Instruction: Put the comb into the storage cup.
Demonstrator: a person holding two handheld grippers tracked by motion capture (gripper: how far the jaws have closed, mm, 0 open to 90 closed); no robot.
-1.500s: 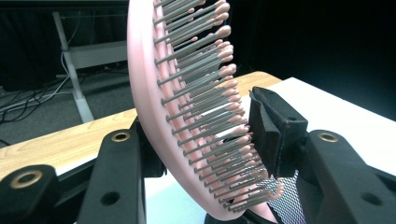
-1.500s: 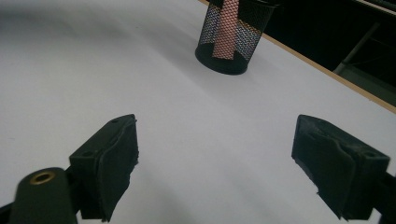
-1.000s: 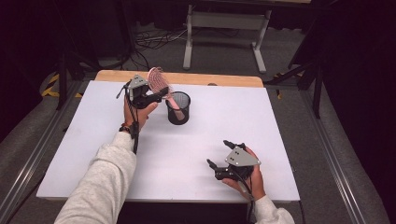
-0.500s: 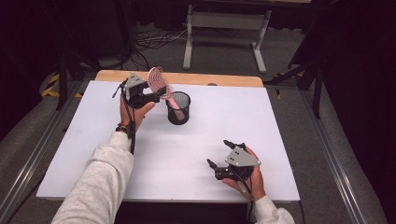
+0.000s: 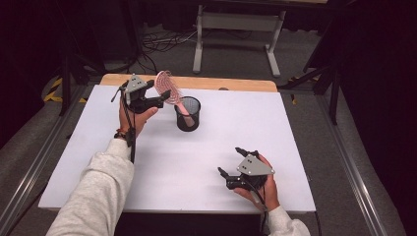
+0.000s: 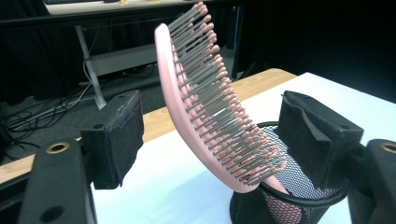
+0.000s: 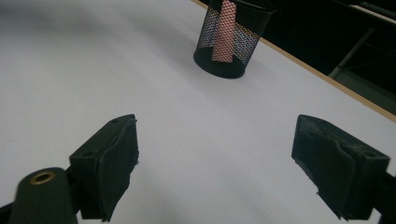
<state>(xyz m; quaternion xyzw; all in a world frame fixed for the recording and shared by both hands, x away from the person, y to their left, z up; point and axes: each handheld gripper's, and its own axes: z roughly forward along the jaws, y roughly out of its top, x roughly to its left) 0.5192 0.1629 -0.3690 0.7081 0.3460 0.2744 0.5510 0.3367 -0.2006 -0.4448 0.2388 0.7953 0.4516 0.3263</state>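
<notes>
A pink hairbrush stands handle-down in a black mesh cup at the back of the white table, its bristled head leaning left out of the rim. My left gripper is open at the head. In the left gripper view the hairbrush rises from the cup between the two jaws, with a gap on each side of the left gripper. My right gripper stands open and empty near the front right. In its view the right gripper faces the cup across bare table.
The white tabletop has a wooden strip along its far edge. Beyond it are a metal stand and cables on the floor. Dark rails run along both sides of the table.
The left gripper has shifted slightly left by the brush head. The brush still leans in the cup. The right gripper has not moved.
</notes>
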